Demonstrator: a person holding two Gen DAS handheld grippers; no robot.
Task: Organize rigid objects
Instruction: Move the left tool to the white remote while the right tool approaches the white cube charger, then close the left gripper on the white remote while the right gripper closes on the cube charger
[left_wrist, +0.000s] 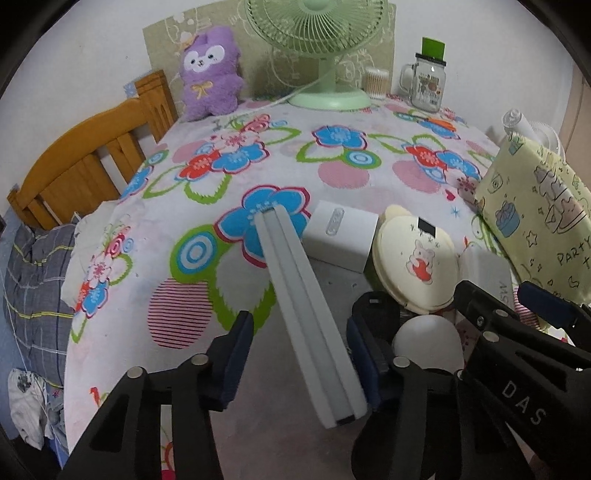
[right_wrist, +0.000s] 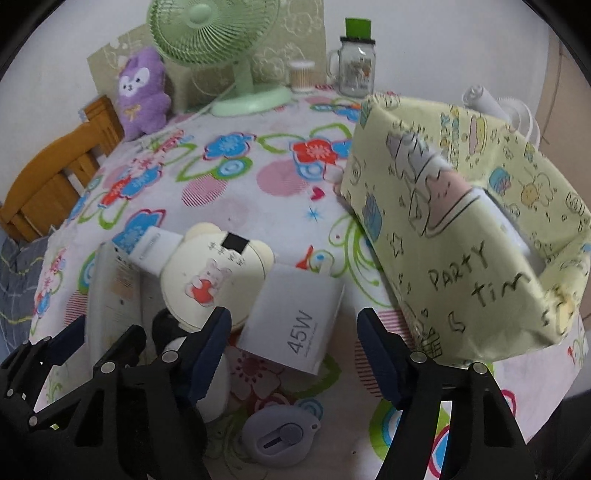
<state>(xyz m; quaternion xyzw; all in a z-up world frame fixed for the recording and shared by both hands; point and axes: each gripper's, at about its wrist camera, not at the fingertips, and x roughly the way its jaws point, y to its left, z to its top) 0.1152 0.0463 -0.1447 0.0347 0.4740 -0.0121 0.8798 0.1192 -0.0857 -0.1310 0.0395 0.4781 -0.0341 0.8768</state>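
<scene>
Left gripper (left_wrist: 299, 365): jaws spread, long grey box (left_wrist: 310, 314) leaning between them, touching only the right pad. Right gripper (right_wrist: 293, 350): jaws spread, empty, above the 45W box (right_wrist: 295, 321), beside the yellow bag (right_wrist: 461, 221). Risk: unclamped, the grey box could topple onto the bear-shaped case (left_wrist: 413, 254).

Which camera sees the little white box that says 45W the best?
The right wrist view: the 45W box sits between the open right gripper fingers, label readable. In the left wrist view only a white sliver shows behind the cream bear case.
</scene>
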